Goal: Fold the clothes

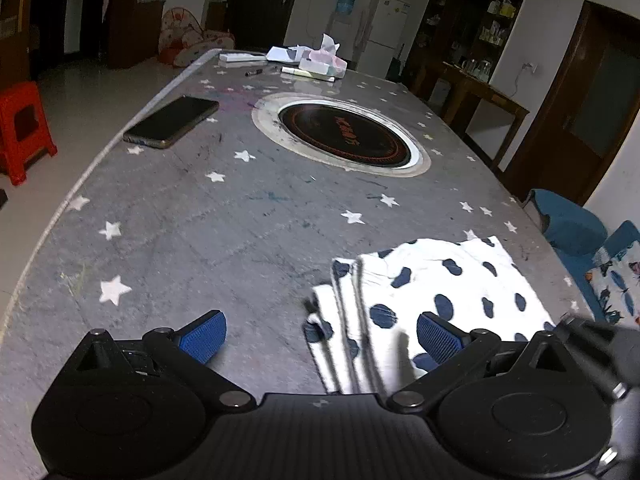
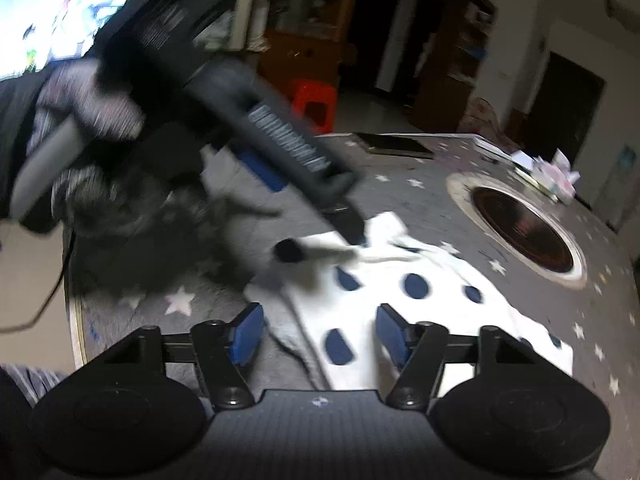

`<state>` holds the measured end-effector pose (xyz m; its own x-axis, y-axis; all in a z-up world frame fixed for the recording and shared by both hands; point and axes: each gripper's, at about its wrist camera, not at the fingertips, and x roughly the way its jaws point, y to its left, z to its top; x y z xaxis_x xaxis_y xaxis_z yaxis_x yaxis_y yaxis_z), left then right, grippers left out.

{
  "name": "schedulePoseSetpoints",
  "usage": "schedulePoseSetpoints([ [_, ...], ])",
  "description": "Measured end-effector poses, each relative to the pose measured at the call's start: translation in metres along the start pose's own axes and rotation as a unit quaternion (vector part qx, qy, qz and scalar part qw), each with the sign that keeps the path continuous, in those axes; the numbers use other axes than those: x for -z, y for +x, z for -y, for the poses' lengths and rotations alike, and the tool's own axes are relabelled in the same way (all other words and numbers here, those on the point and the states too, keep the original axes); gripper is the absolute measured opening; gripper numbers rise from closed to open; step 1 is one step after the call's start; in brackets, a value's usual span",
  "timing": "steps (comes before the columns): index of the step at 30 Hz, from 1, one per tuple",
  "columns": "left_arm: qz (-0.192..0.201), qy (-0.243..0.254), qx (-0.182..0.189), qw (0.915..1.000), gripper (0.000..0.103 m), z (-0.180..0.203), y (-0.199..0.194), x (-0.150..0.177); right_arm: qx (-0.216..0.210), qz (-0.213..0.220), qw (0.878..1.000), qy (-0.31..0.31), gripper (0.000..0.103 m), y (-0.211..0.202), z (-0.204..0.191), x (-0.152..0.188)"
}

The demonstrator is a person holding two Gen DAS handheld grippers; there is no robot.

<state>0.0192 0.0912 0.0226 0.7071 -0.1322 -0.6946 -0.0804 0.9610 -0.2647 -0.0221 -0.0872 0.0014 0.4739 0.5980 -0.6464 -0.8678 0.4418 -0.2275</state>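
Observation:
A white garment with navy dots point(image 1: 432, 292) lies folded and flat on the grey star-print table point(image 1: 200, 220), near its front right. My left gripper point(image 1: 320, 338) hovers open over the garment's left folded edge, with its right pad point(image 1: 438, 340) above the fabric and nothing gripped. In the right wrist view the same garment point(image 2: 420, 288) spreads ahead. My right gripper point(image 2: 320, 336) stands open above its near edge, and the pads do not press the fabric. The left gripper point(image 2: 280, 152) crosses that view blurred, held by a gloved hand point(image 2: 88, 100).
A black phone point(image 1: 172, 120) lies near the table's left edge. A round built-in hob point(image 1: 344, 136) sits mid-table. A tissue box point(image 1: 324, 64) and papers are at the far end. A red stool point(image 1: 24, 128) stands to the left and a blue chair point(image 1: 572, 224) to the right.

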Motion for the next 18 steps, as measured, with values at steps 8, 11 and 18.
schedulePoseSetpoints([
  [8, -0.032, -0.065, 0.04, 0.9966, 0.103, -0.006, 0.004, 0.006, 0.039, -0.015, 0.996, -0.078, 0.041, 0.016, -0.027, 0.003],
  [11, -0.039, -0.093, 0.048, 0.9938, 0.103, -0.008, 0.005, 0.009, 0.039, -0.008, 0.997, -0.063, 0.033, 0.015, -0.025, 0.002],
  [18, -0.056, -0.178, 0.079, 0.9793, 0.103, -0.018, 0.009, 0.012, 0.05, 0.031, 0.998, -0.024, 0.02, 0.0, -0.013, -0.005],
])
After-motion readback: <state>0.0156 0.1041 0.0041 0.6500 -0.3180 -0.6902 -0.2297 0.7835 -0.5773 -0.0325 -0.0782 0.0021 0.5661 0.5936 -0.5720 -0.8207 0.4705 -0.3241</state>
